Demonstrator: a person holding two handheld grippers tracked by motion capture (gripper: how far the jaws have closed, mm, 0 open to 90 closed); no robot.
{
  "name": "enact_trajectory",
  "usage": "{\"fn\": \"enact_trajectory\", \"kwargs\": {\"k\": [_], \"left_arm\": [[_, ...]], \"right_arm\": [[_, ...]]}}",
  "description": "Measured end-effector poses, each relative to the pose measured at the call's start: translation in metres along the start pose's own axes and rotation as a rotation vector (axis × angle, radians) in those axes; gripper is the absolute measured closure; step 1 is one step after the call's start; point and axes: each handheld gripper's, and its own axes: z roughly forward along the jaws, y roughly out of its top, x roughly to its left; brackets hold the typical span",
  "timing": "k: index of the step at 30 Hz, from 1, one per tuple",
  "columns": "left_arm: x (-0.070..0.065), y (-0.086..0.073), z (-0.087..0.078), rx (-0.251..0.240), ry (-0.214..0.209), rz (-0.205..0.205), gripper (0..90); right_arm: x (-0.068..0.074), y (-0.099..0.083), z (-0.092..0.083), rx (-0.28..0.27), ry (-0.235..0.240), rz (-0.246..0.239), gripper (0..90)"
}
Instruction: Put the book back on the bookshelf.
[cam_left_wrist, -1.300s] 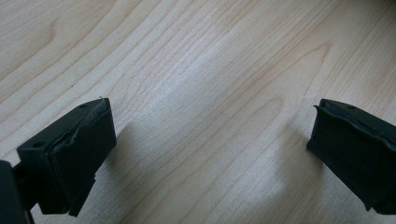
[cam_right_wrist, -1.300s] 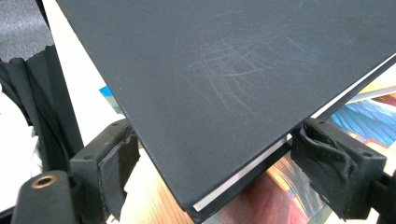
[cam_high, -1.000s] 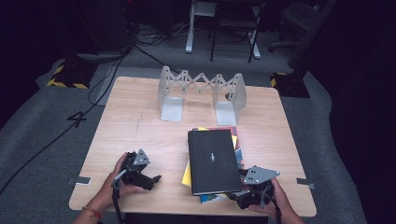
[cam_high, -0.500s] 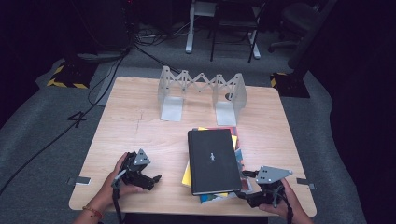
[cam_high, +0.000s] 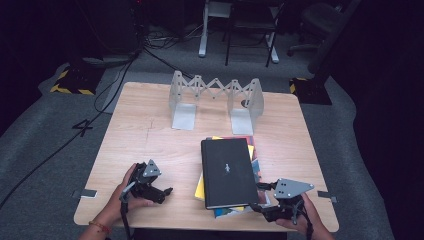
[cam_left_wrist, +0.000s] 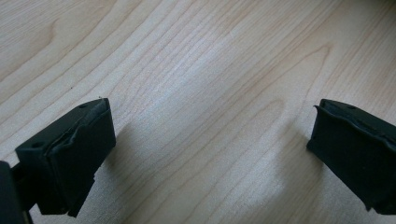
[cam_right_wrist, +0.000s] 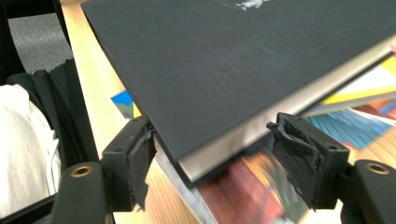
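Note:
A black hardcover book (cam_high: 227, 170) lies on top of a stack of colourful books (cam_high: 201, 186) on the wooden table (cam_high: 150, 135). My right gripper (cam_high: 259, 197) is at the stack's near right corner. In the right gripper view that corner of the black book (cam_right_wrist: 233, 60) sits between my jaws (cam_right_wrist: 215, 149), which have just been closing. The left pad is against the cover and a small gap remains at the right pad (cam_right_wrist: 294, 147). My left gripper (cam_high: 167, 192) rests low over bare wood (cam_left_wrist: 210, 70), open, with nothing between its fingers.
A grey metal expandable book rack (cam_high: 215, 95) stands at the back of the table, beyond the stack. Bare wood lies left of the books. The near table edge runs just below both hands. Chairs and cables sit on the dark floor behind.
My right gripper shifted slightly right and its jaws narrowed around the black book's corner. The left hand and the books stayed put.

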Motion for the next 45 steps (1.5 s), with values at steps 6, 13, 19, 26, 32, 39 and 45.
{"fn": "enact_trajectory", "kwargs": {"k": [6,13,19,26,32,39,45], "left_arm": [[0.001,0.001,0.0,0.001,-0.002,-0.003,0.1],[0.002,0.001,0.001,-0.014,0.011,-0.017,2.8],[0.004,0.003,0.002,-0.016,0.019,-0.023,4.3],[0.006,0.004,0.001,-0.028,0.027,-0.032,10.3],[0.008,0.009,0.004,-0.041,0.005,0.003,19.0],[0.009,0.014,0.008,-0.046,-0.028,0.014,24.8],[0.006,0.027,0.015,-0.04,-0.037,0.053,27.5]], "right_arm": [[0.003,0.006,0.008,0.003,-0.007,0.005,28.6],[-0.004,0.008,0.014,-0.007,-0.017,0.034,28.7],[-0.006,0.017,0.024,0.006,-0.019,0.023,27.6],[-0.007,0.018,0.021,0.018,0.003,0.01,27.2],[-0.012,0.021,0.002,0.0,0.013,0.003,28.5],[-0.021,0.031,-0.005,-0.01,-0.016,0.012,28.7],[-0.029,0.041,0.01,-0.007,-0.01,0.051,25.8]]}}
